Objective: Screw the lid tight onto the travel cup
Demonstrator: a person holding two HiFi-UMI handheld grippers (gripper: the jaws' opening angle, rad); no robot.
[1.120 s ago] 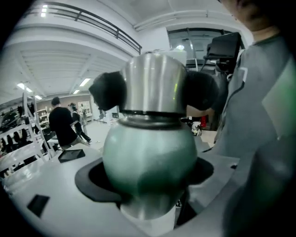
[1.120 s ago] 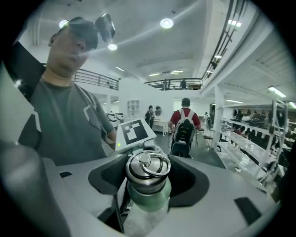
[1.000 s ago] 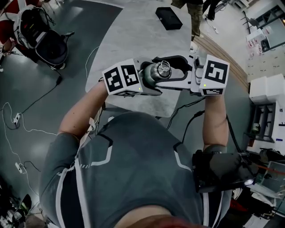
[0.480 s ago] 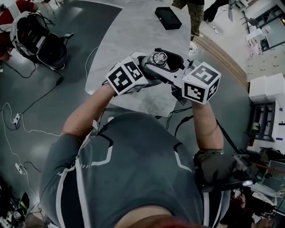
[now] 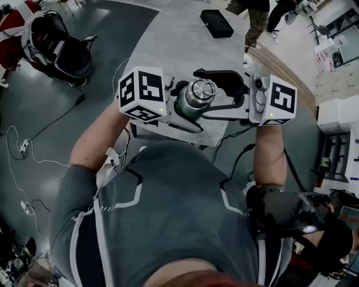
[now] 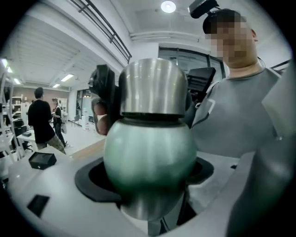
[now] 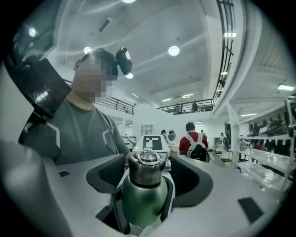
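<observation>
A green travel cup (image 5: pixel 192 106) with a steel lid (image 5: pixel 203 88) is held up in front of my chest, above the near edge of the table. My left gripper (image 5: pixel 188 109) is shut on the cup's green body (image 6: pixel 148 152), and the lid (image 6: pixel 152 88) stands above its jaws. From the right, my right gripper (image 5: pixel 202 91) reaches round the lid (image 7: pixel 147 166). Its jaws are opening and stand on either side of the lid with a gap to each pad. The right gripper view shows the cup (image 7: pixel 143 199) upright between them.
The grey table (image 5: pixel 174 39) lies below the grippers, with a black box (image 5: pixel 216 23) at its far end. A backpack (image 5: pixel 56 47) and cables (image 5: pixel 22 151) lie on the floor at the left. People (image 5: pixel 258 17) stand beyond the table.
My right gripper has turned back from its tilted pose to level, and its jaws have spread off the lid. The left gripper keeps hold of the cup and has shifted slightly left.
</observation>
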